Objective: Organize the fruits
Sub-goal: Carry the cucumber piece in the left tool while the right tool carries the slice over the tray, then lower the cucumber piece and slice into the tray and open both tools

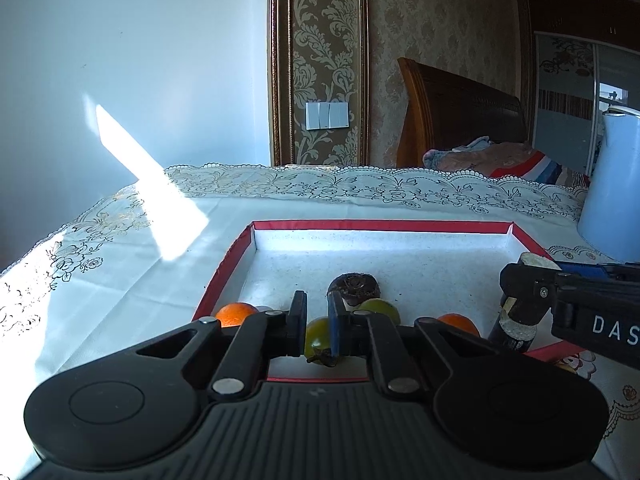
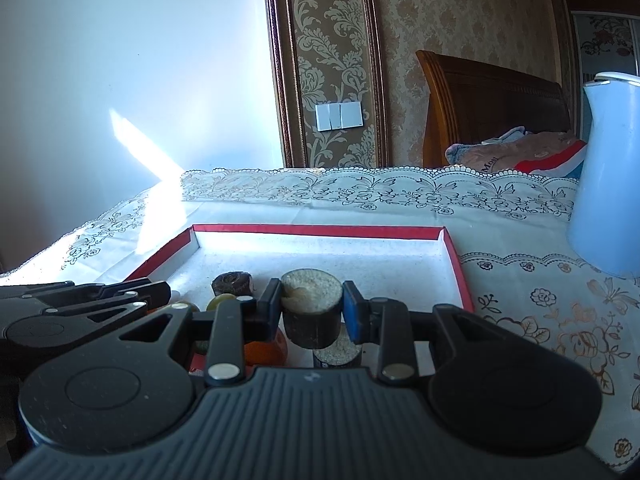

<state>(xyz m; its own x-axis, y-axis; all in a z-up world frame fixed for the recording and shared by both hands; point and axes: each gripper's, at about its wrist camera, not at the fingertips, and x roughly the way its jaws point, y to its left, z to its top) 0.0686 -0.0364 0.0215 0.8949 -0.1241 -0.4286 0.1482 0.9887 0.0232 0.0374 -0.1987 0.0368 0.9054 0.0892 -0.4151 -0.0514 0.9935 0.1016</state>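
Two grippers: both mine, both over the near end of the red-rimmed tray (image 1: 400, 225).
Right gripper (image 2: 310, 308): pinching a dark cylindrical piece (image 2: 312, 312) with a pale, grainy cut top; the piece stands upright between my fingers and is held above the tray floor.
Left gripper (image 1: 318, 322): fingers drawn close with a narrow gap; a green fruit (image 1: 318, 338) sits in or just behind that gap at the tray's near rim. I cannot tell whether the pads touch it.
Below the right gripper: a second dark cylinder (image 2: 338, 354) with a pale top stands on the tray floor, and an orange fruit (image 2: 266, 350) lies just left of it.
Tray, near end, left-wrist view: one orange fruit (image 1: 236, 314) by the tray's left wall, a second green fruit (image 1: 378, 308) near the middle, another orange one (image 1: 458, 323) toward the tray's right wall.
Tray, middle: a dark round piece (image 1: 354, 286) with a ridged top, just behind the green fruits.
Tray, far half: bare white lining.
Under the tray: a lace-patterned tablecloth (image 1: 120, 264).
Right of the tray: a pale blue jug (image 2: 608, 168), apart from the rim.
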